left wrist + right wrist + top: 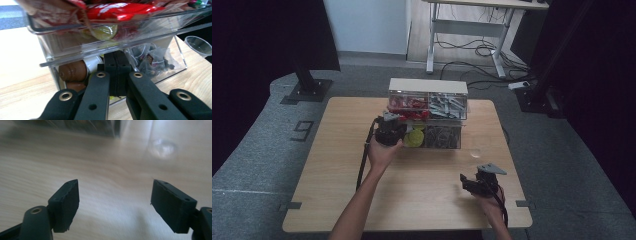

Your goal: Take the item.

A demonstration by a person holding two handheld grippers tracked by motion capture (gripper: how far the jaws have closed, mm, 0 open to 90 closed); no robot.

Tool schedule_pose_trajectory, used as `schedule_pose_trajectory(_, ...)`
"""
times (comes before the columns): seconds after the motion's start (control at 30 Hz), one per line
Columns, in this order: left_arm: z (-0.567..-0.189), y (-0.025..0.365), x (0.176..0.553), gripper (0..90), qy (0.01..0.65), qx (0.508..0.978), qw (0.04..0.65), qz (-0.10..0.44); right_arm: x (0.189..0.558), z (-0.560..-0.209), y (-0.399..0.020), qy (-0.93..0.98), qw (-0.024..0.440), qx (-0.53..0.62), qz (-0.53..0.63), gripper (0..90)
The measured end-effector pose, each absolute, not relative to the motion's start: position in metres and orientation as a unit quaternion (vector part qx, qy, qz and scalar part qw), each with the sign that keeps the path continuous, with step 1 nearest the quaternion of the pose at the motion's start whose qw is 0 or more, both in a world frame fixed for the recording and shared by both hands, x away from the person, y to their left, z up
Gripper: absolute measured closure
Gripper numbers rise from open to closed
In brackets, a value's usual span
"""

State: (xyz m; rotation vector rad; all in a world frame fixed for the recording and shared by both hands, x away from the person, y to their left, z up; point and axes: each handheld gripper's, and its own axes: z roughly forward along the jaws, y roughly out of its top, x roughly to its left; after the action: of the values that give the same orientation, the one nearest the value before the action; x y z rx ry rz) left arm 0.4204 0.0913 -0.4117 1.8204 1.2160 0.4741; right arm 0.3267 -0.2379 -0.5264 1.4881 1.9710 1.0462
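- Clear plastic makes up the drawer organiser point(428, 114) at the far middle of the worktop point(337, 165); its upper left drawer point(100, 37) juts out over the lower left one, holding red packets point(120, 10), and brown capsules point(73, 72) lie in the lower drawer.
- Left gripper point(388, 131) is at the organiser's lower left front, its jaws shut tight together; in the left gripper view the closed tips sit at or in the lower drawer's front point(116, 75), and I cannot tell whether anything thin is pinched between them.
- Likely risk: if the gripper pulls on that drawer with a poor hold, the smooth plastic may slip out of the jaws, and the drawer stays put.
- Another risk: the organiser looks light, so a hard tug could drag the whole unit toward the person or tip it, since the protruding upper drawer shifts weight forward.
- Overhanging just above the left gripper, the upper drawer could be knocked upward if the hand rises, spilling packets.
- Right gripper point(477, 186) rests near the worktop's near right edge, well apart from the organiser, jaws wide apart with nothing between them; it braces nothing, so it cannot steady the unit from there.
- Clear cup point(475, 152) stands just right of the organiser's front corner; any sideways slide of the unit, or a sweep of the right gripper toward the organiser, could topple it.
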Motion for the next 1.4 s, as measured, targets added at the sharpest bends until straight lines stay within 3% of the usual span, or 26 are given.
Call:
schedule_pose_trajectory(0.7, -0.415, 0.092, 0.425, 89.9, 0.492, 0.732, 0.435, 0.180, 0.369, -0.476, -0.205, 0.720, 0.237, 0.482, 0.439, 43.1)
schedule_pose_trajectory(1.4, -0.412, 0.093, 0.427, 90.0, 0.492, 0.734, 0.434, 0.175, 0.412, -0.479, -0.180, 0.727, 0.242, 0.479, 0.427, 44.2)
